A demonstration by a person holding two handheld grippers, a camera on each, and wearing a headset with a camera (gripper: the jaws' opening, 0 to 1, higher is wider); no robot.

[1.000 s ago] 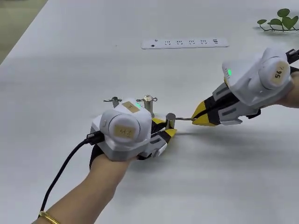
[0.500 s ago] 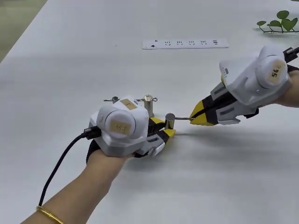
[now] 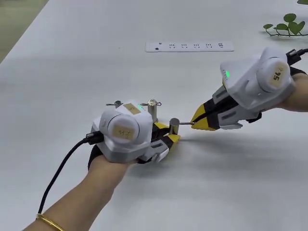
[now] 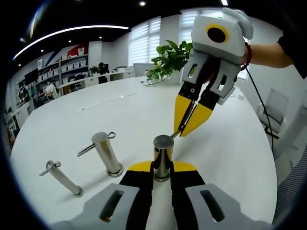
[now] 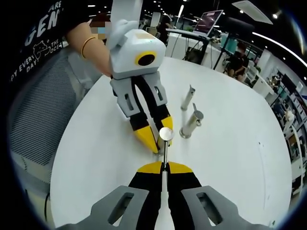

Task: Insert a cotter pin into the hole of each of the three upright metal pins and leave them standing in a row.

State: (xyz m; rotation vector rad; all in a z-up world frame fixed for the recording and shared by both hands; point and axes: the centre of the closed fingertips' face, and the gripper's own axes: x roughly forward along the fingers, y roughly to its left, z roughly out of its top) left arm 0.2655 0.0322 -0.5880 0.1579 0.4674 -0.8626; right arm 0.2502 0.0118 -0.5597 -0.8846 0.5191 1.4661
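In the left tool (image 4: 162, 168), metal pin (image 4: 163, 152) meets right tool's (image 5: 164, 167) cotter pin (image 5: 164, 152).

The right hand-held gripper (image 3: 193, 123) is sliding leftward over the bench (image 3: 216, 183) toward the left hand-held gripper (image 3: 169, 135), and its white housing is drifting the same way. The gap between its yellow tips and the upright metal pin (image 3: 174, 126) clamped by the left one is narrowing, so less of the cotter pin (image 3: 186, 123) is showing between them. The left one's housing is edging slightly left, along with the forearm (image 3: 91, 197) behind it.
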